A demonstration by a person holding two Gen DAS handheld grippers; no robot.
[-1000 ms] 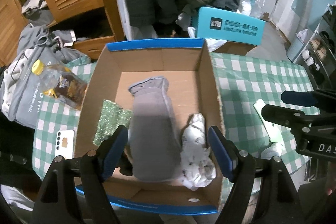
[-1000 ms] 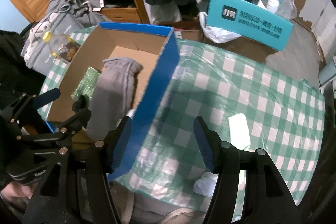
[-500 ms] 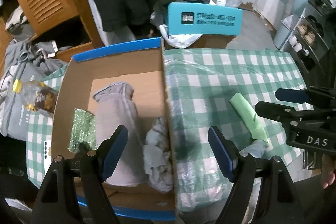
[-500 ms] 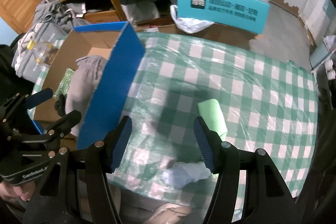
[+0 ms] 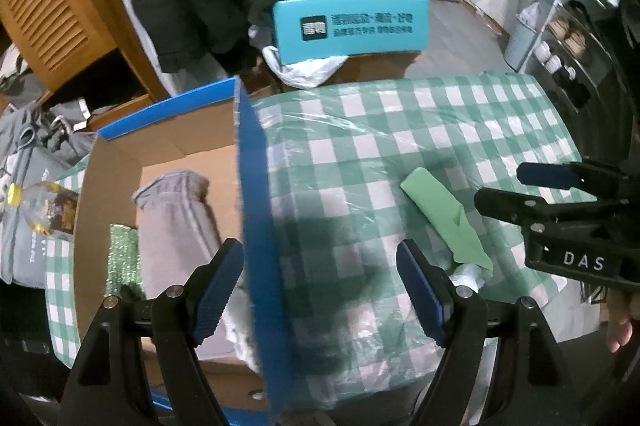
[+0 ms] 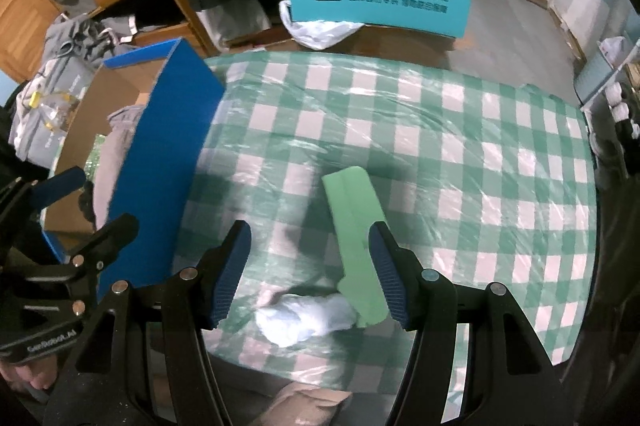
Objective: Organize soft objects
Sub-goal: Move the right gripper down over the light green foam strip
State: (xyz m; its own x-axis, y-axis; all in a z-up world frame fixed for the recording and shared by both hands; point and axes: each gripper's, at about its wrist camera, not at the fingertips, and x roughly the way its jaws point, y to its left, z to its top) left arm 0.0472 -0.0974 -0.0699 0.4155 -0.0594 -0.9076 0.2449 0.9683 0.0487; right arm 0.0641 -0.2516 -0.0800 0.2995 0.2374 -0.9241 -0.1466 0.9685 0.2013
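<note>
Green folded cloth (image 6: 355,238) lies on the tabletop (image 6: 480,154) right under the right hand-held gripper (image 6: 310,274), long axis twelve-to-six; both hand-held grippers gape wide, empty.

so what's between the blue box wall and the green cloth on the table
Only bare checked tablecloth under clear plastic lies between the blue box wall and the green cloth; the right wrist view shows it best.

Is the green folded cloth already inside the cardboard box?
No, the green folded cloth lies on the checked tablecloth, outside the cardboard box, beside a white crumpled cloth.
</note>
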